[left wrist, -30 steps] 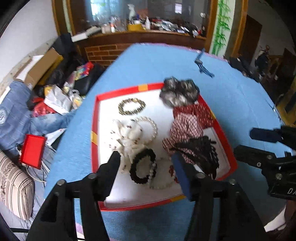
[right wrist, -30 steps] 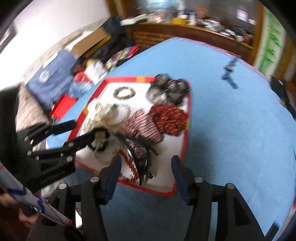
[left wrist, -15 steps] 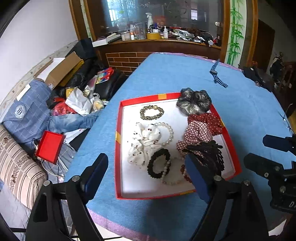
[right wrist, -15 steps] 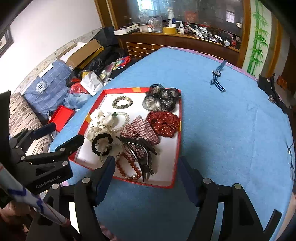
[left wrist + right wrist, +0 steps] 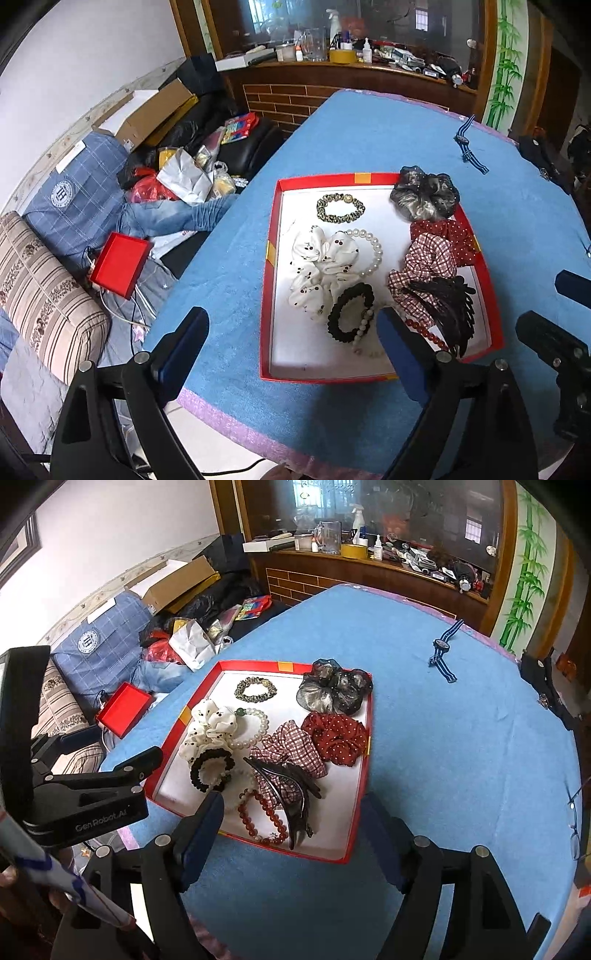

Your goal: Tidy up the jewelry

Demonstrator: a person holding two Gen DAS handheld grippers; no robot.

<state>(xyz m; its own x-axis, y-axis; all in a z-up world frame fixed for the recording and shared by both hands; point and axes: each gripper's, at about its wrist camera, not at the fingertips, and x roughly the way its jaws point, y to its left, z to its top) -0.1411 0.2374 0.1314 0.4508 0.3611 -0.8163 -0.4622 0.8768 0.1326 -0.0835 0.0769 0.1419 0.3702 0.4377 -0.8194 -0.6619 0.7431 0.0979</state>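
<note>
Both grippers hang empty, jaws opening wider. The red tray [image 5: 271, 254] of jewelry sits at 12 o'clock from the right gripper [image 5: 291, 834], its long axis running away; the left gripper [image 5: 291, 343] sees it nearer 1 o'clock.

**A cluttered room around a blue-covered table**

A round table under a blue terry cloth with a lilac edge [image 5: 236, 280] fills the foreground. Behind it runs a dark wooden counter with brick-pattern front [image 5: 295, 99], crowded with bottles, below a glass-fronted cabinet. A white wall [image 5: 92, 62] stands at left, a painted green bamboo panel [image 5: 524, 565] at right. A striped beige sofa cushion [image 5: 40, 295] and an open cardboard box [image 5: 155, 110] lie amid heaped bags.
</note>
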